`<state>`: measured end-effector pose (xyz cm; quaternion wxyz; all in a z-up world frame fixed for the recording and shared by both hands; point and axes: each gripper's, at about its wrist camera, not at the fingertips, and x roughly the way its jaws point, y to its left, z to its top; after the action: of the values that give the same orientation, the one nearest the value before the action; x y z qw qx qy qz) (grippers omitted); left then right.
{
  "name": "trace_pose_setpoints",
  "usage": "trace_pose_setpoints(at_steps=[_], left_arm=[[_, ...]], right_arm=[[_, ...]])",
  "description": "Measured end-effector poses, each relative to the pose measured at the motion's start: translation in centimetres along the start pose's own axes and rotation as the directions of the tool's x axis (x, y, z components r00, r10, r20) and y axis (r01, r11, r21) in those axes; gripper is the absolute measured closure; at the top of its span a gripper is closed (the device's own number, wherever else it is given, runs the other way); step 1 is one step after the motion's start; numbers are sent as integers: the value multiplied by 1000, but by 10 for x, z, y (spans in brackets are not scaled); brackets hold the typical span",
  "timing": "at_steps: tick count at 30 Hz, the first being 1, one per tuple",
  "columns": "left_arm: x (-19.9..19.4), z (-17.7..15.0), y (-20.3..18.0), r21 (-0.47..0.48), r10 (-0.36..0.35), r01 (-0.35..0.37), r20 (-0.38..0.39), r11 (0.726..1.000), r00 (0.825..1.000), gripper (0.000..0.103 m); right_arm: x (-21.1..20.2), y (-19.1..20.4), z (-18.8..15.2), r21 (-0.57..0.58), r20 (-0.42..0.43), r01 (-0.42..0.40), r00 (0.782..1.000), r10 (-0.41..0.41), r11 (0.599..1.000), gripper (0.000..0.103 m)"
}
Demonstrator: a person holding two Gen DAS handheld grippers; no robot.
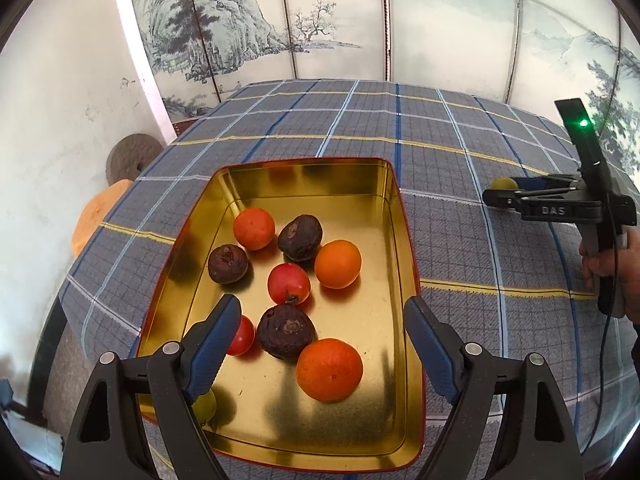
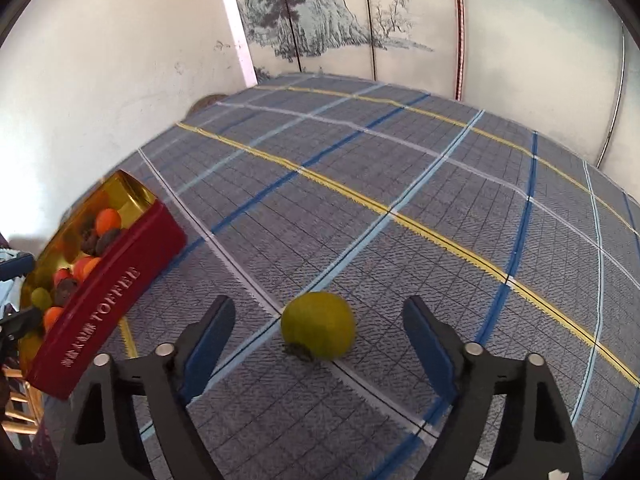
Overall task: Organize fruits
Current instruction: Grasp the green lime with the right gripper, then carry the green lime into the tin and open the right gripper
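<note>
Right claw point(image 2: 320, 334) agape around yellow-green fruit point(image 2: 318, 325), dark stem down.

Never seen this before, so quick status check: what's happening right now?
Both grippers open: left over tin, right around yellow-green fruit on cloth. Path clear.

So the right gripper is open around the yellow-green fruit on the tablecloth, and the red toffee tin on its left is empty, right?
Not quite: the tin is not empty. The left wrist view shows oranges, red fruits and dark brown fruits lying in it. The rest holds: in the right wrist view the right gripper is open around the yellow-green fruit on the tablecloth.
</note>
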<state>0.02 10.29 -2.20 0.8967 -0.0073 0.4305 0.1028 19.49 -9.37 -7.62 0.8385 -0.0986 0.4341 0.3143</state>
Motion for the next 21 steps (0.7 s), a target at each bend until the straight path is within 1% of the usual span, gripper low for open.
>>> trace_pose_setpoints(at_steps=[1,3,5,6,8,10,13,15,21], left_arm=[[0,0,1,-4,-1,1,-2,1000,1000,19],[-2,-1,3,-12,-1,1,0,1000,1000,19],[-5,-1,5,-18,0,0,4,1000,1000,19],[-9,-1,6,-21,-1,2,11,1000,1000,19],[-15,-3,8,-24,1,0,22,1000,1000,19],[-22,-5,9,-25,2,-1,34,1000,999,19],[-32,-8,9,-23,7,-6,49,1000,999,19],[-39,-11,10,-20,6,-5,59,1000,998,19],[-56,-23,15,-18,17,-15,83,1000,996,17]], right_arm=[[2,-1,-1,5,-6,-3,1000,3,1000,52],[-1,0,-3,1,-8,-16,1000,16,1000,70],[-5,1,-6,3,-1,6,1000,-6,1000,70],[-12,2,-10,13,12,3,1000,-3,1000,70],[-27,7,-16,33,48,-24,999,22,999,70],[-48,19,-25,34,91,-56,994,53,998,70],[-70,38,-36,34,123,-86,989,82,996,70],[-83,52,-44,24,136,-97,986,93,995,70],[-106,85,-48,-15,154,-124,980,125,992,70]])
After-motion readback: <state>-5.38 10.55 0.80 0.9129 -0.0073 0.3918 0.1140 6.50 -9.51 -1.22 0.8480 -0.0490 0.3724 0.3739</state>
